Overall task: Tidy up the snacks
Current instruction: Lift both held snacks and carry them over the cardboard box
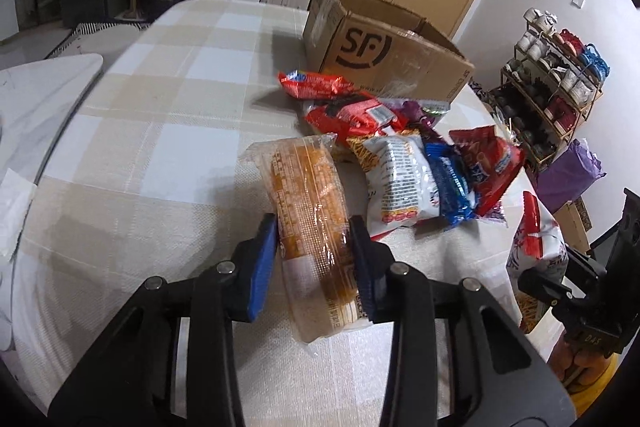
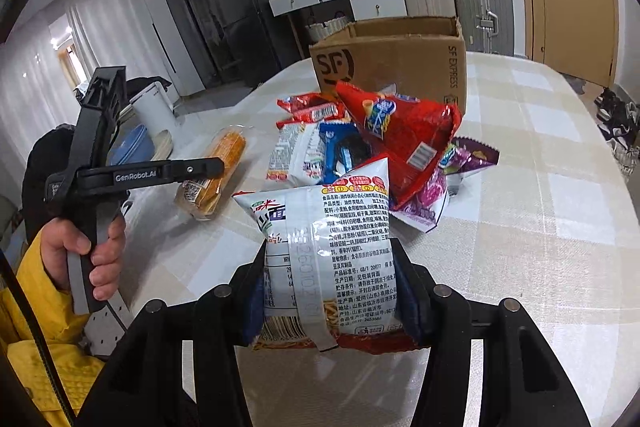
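Observation:
My left gripper point(image 1: 314, 247) is shut on a long orange biscuit pack in clear wrap point(image 1: 308, 187), its blue pads pressing both sides. The same pack point(image 2: 224, 155) and left gripper point(image 2: 212, 167) show at the left of the right wrist view. My right gripper point(image 2: 328, 279) is shut on a white noodle snack bag point(image 2: 340, 227), held above the cloth. That bag point(image 1: 536, 239) and right gripper point(image 1: 560, 287) appear at the right edge of the left wrist view. A heap of snack bags point(image 1: 400, 163) point(image 2: 400, 131) lies before an open cardboard box point(image 1: 380, 55) point(image 2: 400, 67).
A checked cloth covers the table point(image 1: 160, 99) point(image 2: 540, 227). A hand with a yellow sleeve point(image 2: 80, 251) grips the left tool. A white chair point(image 1: 48, 87) stands at the table's left. Behind are drawers, suitcases point(image 2: 480, 3), a door and a shoe rack point(image 1: 552, 87).

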